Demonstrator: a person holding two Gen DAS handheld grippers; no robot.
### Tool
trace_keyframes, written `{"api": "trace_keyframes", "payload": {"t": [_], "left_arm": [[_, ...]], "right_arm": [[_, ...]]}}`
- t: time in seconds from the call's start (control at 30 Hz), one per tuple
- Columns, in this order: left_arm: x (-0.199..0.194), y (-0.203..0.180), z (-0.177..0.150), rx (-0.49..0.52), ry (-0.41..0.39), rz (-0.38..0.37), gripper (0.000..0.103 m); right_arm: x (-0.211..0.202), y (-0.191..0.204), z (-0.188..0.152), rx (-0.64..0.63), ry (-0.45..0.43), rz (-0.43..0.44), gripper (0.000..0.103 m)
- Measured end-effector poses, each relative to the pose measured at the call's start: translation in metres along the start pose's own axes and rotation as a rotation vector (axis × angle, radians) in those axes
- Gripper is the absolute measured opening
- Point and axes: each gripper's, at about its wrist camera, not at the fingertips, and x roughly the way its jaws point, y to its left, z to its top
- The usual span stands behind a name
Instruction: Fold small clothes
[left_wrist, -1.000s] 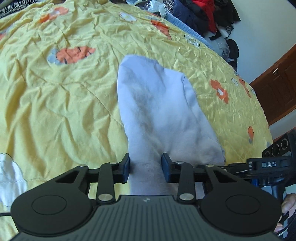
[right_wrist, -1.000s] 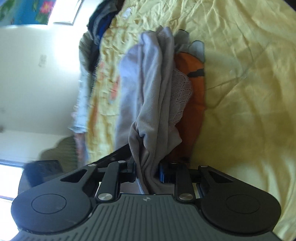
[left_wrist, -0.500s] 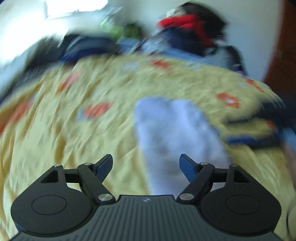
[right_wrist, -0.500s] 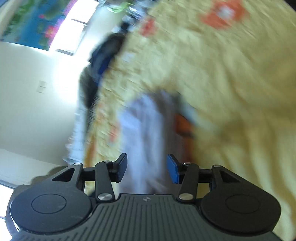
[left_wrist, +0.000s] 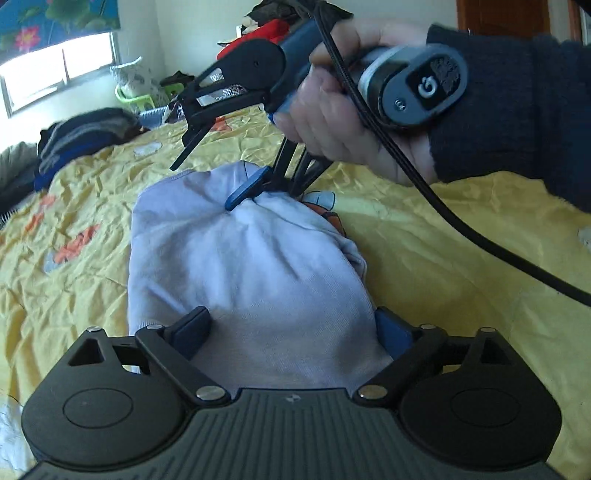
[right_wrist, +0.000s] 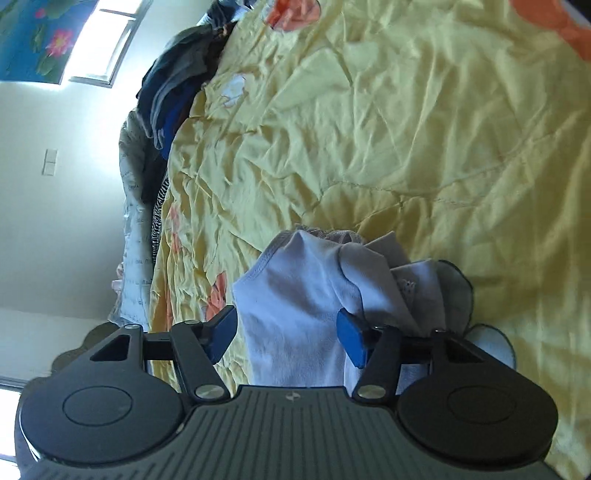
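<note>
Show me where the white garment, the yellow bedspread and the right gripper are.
white garment (left_wrist: 258, 280): left wrist view, middle of the folded cloth.
yellow bedspread (right_wrist: 424, 129): right wrist view, bare wrinkled fabric.
right gripper (right_wrist: 288, 338): right wrist view, midway between its blue fingertips.

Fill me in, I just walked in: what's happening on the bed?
A person is folding a small pale garment on a yellow bedspread, with a handheld gripper in each hand. Both have just been opening. The left gripper is open astride the near end. The right gripper is open too, one blue finger resting on the far end. The garment lies bunched on the bedspread.
</note>
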Motion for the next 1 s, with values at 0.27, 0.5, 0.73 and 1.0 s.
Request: {"api": "trace_keyframes", "payload": {"t": [0.27, 0.5, 0.73, 1.0], "left_arm": [[-0.024, 0.022, -0.002, -0.075, 0.015, -0.035, 0.096], [-0.012, 0.011, -0.002, -0.06, 0.029, -0.008, 0.096], [-0.033, 0.013, -0.002, -0.078, 0.015, 0.016, 0.096], [-0.057, 0.035, -0.008, -0.119, 0.009, 0.084, 0.096]], "right_arm": [[-0.043, 0.003, -0.078, -0.166, 0.098, 0.165, 0.078], [-0.037, -0.039, -0.078, -0.038, 0.105, 0.158, 0.059], [-0.074, -0.007, -0.107, -0.152, -0.018, 0.15, 0.068], [-0.058, -0.012, -0.122, -0.175, 0.068, 0.09, 0.075]]}}
